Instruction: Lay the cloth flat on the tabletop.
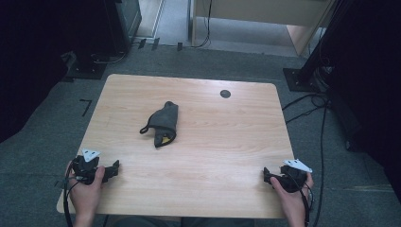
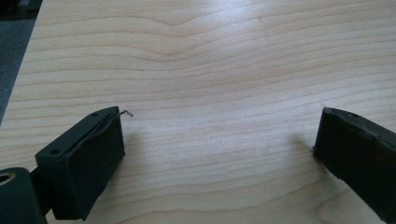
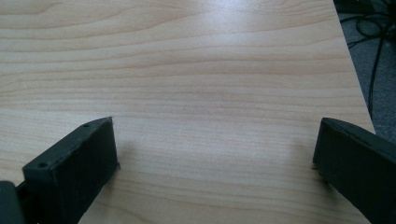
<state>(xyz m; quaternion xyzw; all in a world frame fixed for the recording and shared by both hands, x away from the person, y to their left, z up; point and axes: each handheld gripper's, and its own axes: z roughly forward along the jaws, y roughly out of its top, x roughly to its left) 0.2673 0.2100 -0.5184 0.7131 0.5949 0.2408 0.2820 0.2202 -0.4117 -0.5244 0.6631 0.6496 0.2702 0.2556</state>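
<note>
I judge dark pouch (image 1: 164, 123) soft, light, floppy; would pinch fabric edge. Left gripper (image 1: 113, 168), right gripper (image 1: 267, 176) both released, empty.

- A dark grey pouch (image 1: 163, 124) lies crumpled at the middle of the table (image 1: 227, 142).
- The left gripper (image 1: 115, 166) and right gripper (image 1: 265, 174) rest near the front corners, well apart from it.
</note>
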